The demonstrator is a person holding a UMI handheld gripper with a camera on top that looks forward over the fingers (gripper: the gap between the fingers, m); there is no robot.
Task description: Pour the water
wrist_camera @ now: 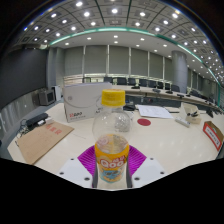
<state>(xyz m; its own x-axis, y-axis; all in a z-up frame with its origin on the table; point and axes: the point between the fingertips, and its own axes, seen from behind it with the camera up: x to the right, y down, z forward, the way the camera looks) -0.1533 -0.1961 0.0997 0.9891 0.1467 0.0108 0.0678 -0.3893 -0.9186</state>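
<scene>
Gripping a clear plastic bottle [112, 138] between its magenta pads [89, 160], the gripper [112, 172] is pressing on the lower part from both sides and holding it upright over the pale table [170, 140]. That bottle is wearing a yellow screw cap [113, 98] and a yellow and pink label [113, 160] whose writing is too small to read, and its base is hidden. Behind the bottle a white box [82, 102] with a small illegible mark is sitting, left of the bottle a flat brown cardboard piece [40, 140] is lying, and right of the bottle a small red disc [144, 122] is resting.
</scene>
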